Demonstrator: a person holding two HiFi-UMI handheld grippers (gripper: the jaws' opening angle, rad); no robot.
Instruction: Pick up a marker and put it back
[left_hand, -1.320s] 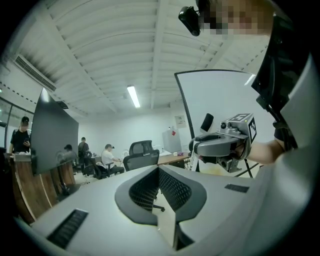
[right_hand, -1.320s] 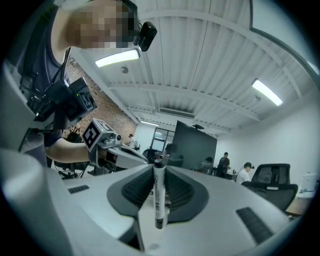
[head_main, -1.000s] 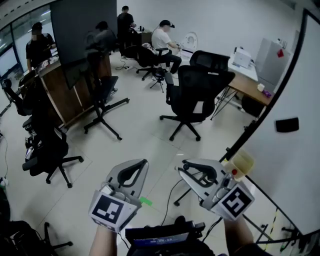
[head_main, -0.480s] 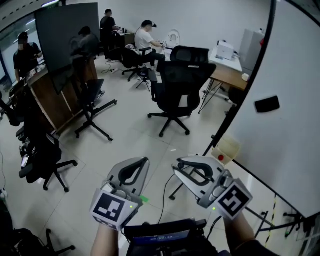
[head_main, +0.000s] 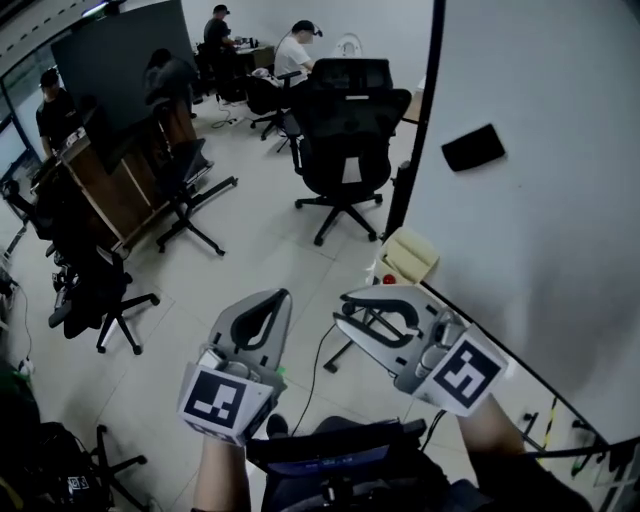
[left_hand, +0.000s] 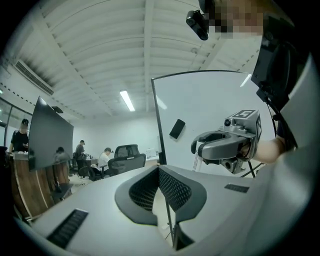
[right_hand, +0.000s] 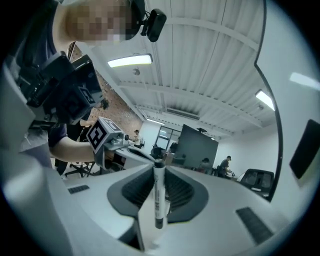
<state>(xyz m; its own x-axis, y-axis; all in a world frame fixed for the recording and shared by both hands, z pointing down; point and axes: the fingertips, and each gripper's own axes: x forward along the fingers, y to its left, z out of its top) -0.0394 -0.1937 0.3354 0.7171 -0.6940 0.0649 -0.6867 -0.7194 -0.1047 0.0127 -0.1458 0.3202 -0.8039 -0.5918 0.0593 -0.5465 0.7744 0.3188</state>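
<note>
Open-plan office space is seen from above, with a pale floor (head_main: 250, 250), black swivel chairs (head_main: 343, 115) and several people seated at the far end. A large whiteboard (head_main: 540, 200) on a dark stand fills the right side, and a black eraser (head_main: 473, 147) is stuck to its face.

The marker (right_hand: 158, 197) is held off the floor, a little out from the whiteboard's lower left corner, in the right claw (right_hand: 159, 170). This claw is closed part-way onto the barrel, which stands crosswise between the ribbed pads, with one end reaching back toward the claw's base.

The left claw (left_hand: 159, 172) is closed pad against pad with nothing in it. It is held on the far side of the right claw from the whiteboard.

The marker is judged to be light and stiff, with a smooth plastic barrel that could twist or slide in a loose grip. A hold around the middle of the barrel, as shown, looks safest, so that neither end tips down.

Both bare forearms are stretched forward from the body, side by side and low. The right claw (head_main: 345, 312) is angled slightly away from the whiteboard, toward the left claw (head_main: 268, 306), and the marked cubes on both are turned up toward the head.
</note>
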